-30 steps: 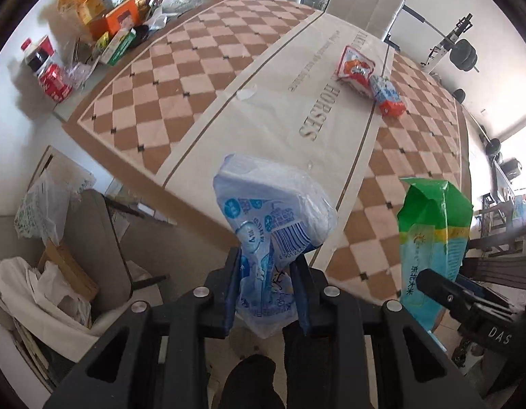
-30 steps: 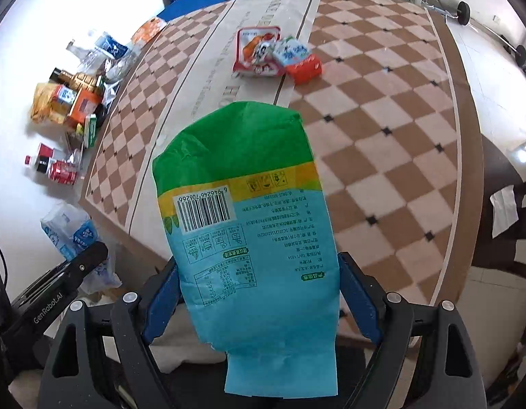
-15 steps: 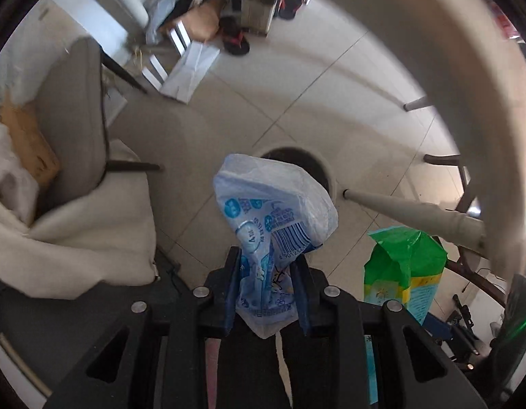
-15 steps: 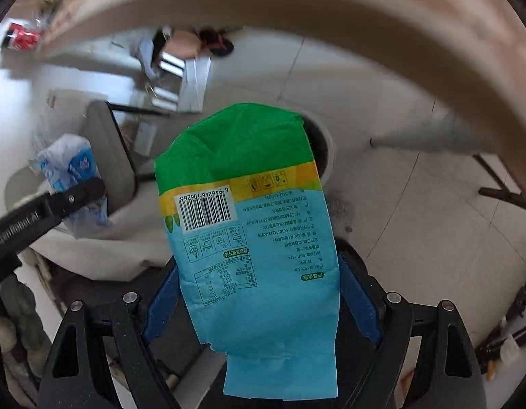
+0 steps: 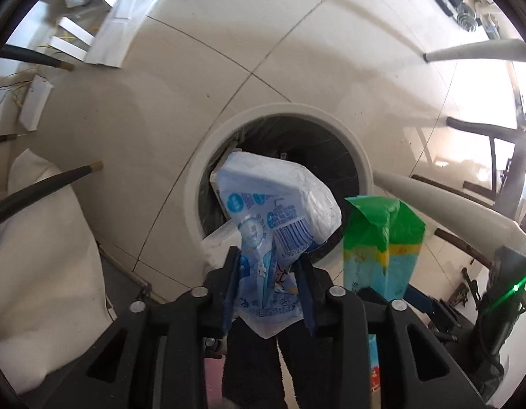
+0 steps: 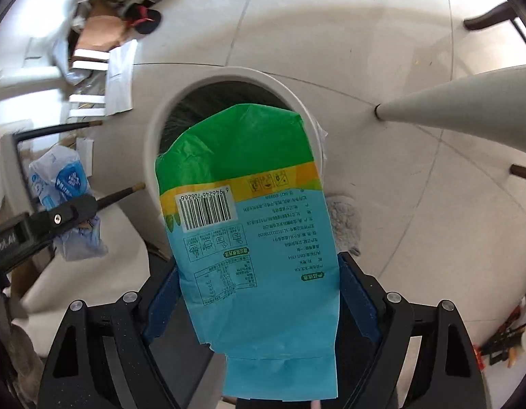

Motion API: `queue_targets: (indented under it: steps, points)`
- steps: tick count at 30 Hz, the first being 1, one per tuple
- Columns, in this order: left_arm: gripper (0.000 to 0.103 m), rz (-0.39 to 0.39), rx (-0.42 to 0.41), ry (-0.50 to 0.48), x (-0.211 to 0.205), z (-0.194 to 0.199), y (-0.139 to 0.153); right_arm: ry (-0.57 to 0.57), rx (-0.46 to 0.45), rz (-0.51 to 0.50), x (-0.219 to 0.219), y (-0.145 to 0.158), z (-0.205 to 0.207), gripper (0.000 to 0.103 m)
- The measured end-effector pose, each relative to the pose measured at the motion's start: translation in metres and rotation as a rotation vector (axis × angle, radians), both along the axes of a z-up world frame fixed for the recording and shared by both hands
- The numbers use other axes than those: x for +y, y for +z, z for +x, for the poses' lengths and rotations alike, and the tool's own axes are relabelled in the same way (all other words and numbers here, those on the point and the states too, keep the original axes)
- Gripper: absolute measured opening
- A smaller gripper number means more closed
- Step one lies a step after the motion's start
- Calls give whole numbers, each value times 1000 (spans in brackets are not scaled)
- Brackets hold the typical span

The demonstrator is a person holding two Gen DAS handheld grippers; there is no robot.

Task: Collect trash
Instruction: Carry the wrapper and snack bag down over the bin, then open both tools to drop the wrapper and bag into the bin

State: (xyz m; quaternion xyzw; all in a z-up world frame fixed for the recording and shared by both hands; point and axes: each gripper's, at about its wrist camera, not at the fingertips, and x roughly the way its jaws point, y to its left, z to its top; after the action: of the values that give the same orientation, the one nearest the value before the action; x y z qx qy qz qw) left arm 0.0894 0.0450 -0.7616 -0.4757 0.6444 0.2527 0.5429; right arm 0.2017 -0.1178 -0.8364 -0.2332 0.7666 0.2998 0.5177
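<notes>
Trash bin [image 5: 360,156]: a round white container with a dark liner, standing on the pale tiled floor [image 5: 181,78]. It serves as the reference point for all positions below.

Left claw [image 5: 268,272]: points steeply down, just beside the near rim of the trash bin. Its jaws are opening. The blue-and-white wrapper [image 5: 273,211] stands between the blue pads, which lie against its crumpled lower end. The upper part of the wrapper (barcode facing the camera) hangs over the bin opening. White items already lie inside the bin, against its near wall.

Right claw [image 6: 258,293]: points steeply down over the trash bin [image 6: 154,143]. Its jaws stand wide and grip the green-and-blue bag [image 6: 249,225] across its full width. The green top of the bag covers most of the bin opening in the right wrist view. In the left wrist view the same bag [image 5: 382,238] hangs just right of the bin rim.

Surroundings: a pale tapered table leg [image 6: 460,102] stands right of the trash bin. Dark chair legs [image 5: 41,187] and white cloth lie to its left. Cardboard and papers [image 6: 103,34] lie on the floor beyond the bin, well apart from it.
</notes>
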Motion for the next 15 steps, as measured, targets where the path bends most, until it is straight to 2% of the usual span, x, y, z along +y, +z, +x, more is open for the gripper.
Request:
queue_targets:
  steps: [1, 2, 4, 7, 9, 10, 12, 15]
  points:
    - [39, -2, 5, -3, 0, 1, -4, -1, 10, -4, 2, -10, 3, 88]
    - [54, -3, 11, -8, 0, 2, -6, -4, 16, -5, 3, -18, 5, 88]
    - [75, -1, 5, -6, -2, 0, -8, -9, 31, -2, 13, -31, 5, 89]
    - [78, 14, 22, -5, -3, -3, -7, -13, 65, 11, 16, -44, 12, 92]
    - [91, 28, 35, -7, -3, -5, -4, -6, 82, 17, 18, -48, 12, 95]
    - [103, 41, 45, -12, -4, -6, -3, -1, 88, 18, 18, -48, 12, 99]
    - [103, 69, 62, -12, -6, -10, 3, 3, 90, 21, 22, -46, 9, 103]
    - [103, 100, 73, -2, -7, -18, 8, 10, 76, 35, 25, -39, 6, 103]
